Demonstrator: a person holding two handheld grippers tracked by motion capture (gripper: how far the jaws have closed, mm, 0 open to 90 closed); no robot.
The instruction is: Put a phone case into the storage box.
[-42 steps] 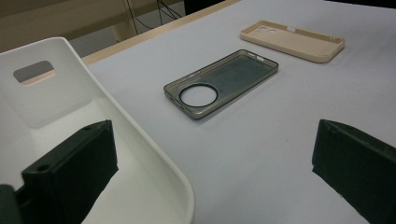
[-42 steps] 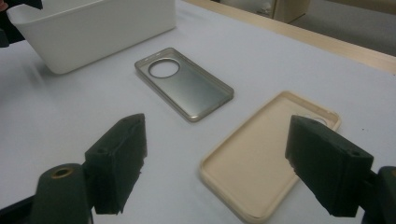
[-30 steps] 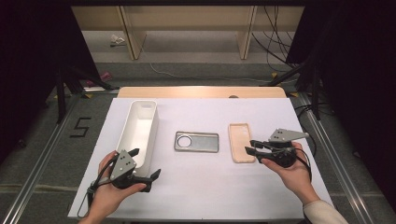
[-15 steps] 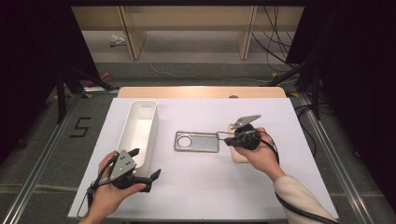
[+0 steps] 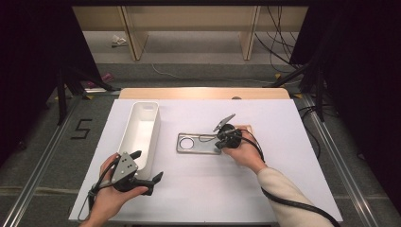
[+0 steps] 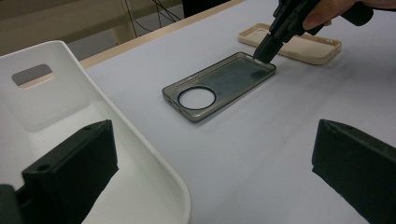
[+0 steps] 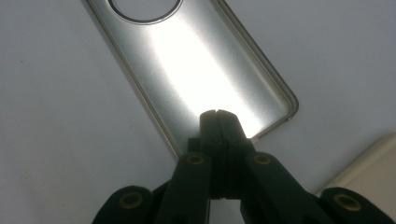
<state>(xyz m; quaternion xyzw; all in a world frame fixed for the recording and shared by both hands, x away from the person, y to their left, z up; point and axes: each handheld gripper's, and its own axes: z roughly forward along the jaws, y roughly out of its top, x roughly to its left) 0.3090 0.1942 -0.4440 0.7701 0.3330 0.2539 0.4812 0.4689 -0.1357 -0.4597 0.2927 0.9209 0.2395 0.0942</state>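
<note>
A grey see-through phone case [image 5: 196, 143] with a round camera hole lies flat at mid-table. My right gripper [image 5: 218, 139] is shut with nothing between its jaws. In the right gripper view its tips [image 7: 217, 114] sit over the inside of the grey case [image 7: 196, 56] at the end away from the hole; I cannot tell if they touch. The left gripper view shows that gripper [image 6: 261, 53] at the rim of the case [image 6: 219, 86]. A beige case [image 6: 303, 46] lies just beyond. My left gripper [image 5: 147, 165] is open and empty by the white bin [image 5: 156, 137].
The long white bin [image 6: 140, 149] has nothing in it and stands at the left, with a handle slot at its far end. The beige case [image 5: 246, 127] is mostly hidden behind the right hand. White table cover runs to a wooden far edge.
The right hand has moved left from the beige case to the near end of the grey case, and its jaws have come together. The left hand has stayed put.
</note>
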